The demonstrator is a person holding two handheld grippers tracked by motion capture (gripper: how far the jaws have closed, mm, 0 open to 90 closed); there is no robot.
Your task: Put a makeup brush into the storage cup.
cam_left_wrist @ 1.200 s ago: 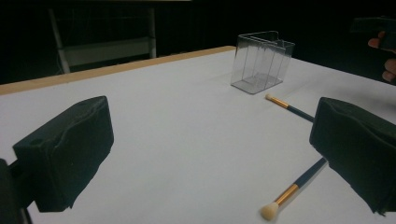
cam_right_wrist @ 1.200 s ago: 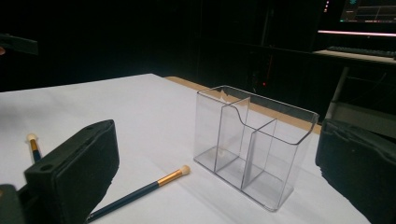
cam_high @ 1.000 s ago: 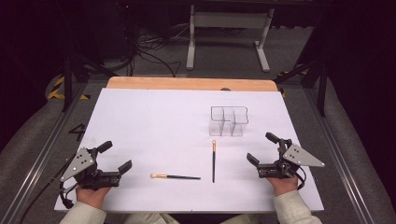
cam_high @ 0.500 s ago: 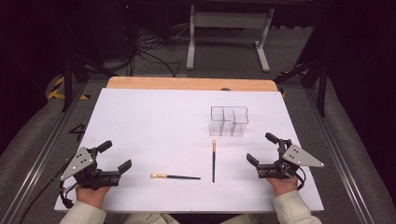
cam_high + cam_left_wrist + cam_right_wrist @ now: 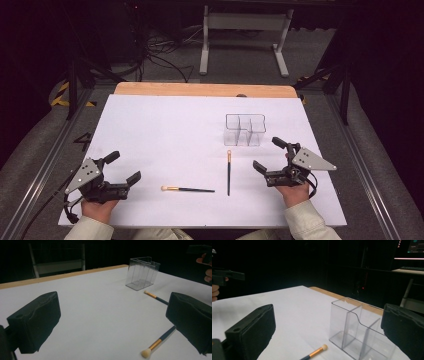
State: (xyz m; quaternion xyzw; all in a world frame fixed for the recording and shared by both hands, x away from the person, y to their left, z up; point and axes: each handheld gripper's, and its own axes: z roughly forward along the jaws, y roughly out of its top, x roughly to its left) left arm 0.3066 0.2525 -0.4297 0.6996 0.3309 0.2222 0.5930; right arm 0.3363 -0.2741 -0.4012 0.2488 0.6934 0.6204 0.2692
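From above, I saw my left gripper [image 5: 123, 169] resting at the near left of the white counter [image 5: 165, 130], its jaws spread apart and holding nothing. My right gripper [image 5: 269, 155] sat at the near right, its jaws likewise released and empty. Between them lay two makeup brushes. One brush [image 5: 188, 189] lay flat along the near edge, its pale tip pointing left toward my left gripper. The other brush [image 5: 229, 171] lay flat pointing away from me, its pale tip at the far end, just near of a clear divided organizer [image 5: 244, 129] that stood upright right of centre. The two brushes were near each other but apart. In the right gripper view, the organizer [image 5: 357, 332] stood close ahead between the jaws, with a brush tip [image 5: 324, 347] just beside its near wall.
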